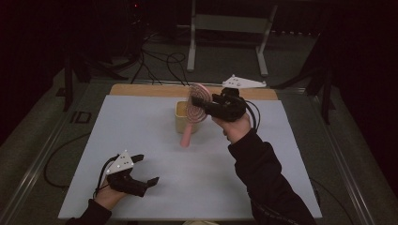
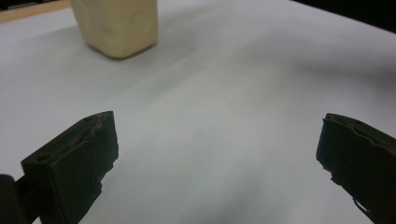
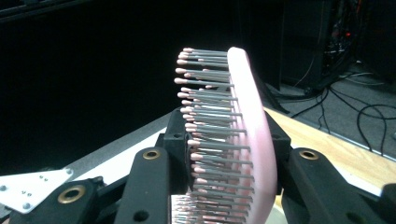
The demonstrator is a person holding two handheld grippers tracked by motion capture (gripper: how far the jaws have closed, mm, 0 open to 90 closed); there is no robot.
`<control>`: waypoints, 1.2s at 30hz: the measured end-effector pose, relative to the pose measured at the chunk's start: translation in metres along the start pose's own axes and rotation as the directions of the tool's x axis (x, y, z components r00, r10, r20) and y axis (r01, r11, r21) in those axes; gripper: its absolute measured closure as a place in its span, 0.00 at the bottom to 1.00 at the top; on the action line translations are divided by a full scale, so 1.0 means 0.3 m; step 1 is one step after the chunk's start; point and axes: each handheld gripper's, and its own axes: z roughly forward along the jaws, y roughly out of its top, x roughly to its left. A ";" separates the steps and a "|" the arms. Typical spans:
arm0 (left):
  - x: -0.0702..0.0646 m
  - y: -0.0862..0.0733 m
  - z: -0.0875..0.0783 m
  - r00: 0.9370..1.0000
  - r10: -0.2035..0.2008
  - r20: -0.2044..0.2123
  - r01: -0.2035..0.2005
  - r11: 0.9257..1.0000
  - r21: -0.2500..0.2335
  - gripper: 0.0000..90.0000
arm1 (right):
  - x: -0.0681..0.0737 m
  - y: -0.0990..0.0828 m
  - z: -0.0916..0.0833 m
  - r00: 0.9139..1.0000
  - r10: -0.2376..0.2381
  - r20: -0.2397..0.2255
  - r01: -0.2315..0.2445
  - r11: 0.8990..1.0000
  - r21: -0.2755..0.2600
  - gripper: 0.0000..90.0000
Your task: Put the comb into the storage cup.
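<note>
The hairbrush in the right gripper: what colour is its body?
Pink, seen best in the right gripper view: hairbrush.

I can read no text, label, brand, number or sign anywhere in these views.
</note>
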 end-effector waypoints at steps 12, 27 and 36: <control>0.033 -0.052 -0.068 0.999 -0.017 -0.030 0.017 1.000 0.005 0.00 | -0.042 0.078 -0.001 0.999 -0.012 0.035 0.014 0.999 -0.041 0.72; 0.035 -0.058 -0.077 1.000 -0.004 -0.023 0.004 1.000 -0.008 0.00 | -0.104 0.180 0.019 0.995 -0.011 0.097 0.021 0.995 -0.102 0.72; 0.032 -0.056 -0.074 1.000 0.002 -0.017 -0.002 1.000 -0.009 0.00 | -0.139 0.186 0.060 0.990 -0.020 0.139 0.041 0.988 -0.147 0.72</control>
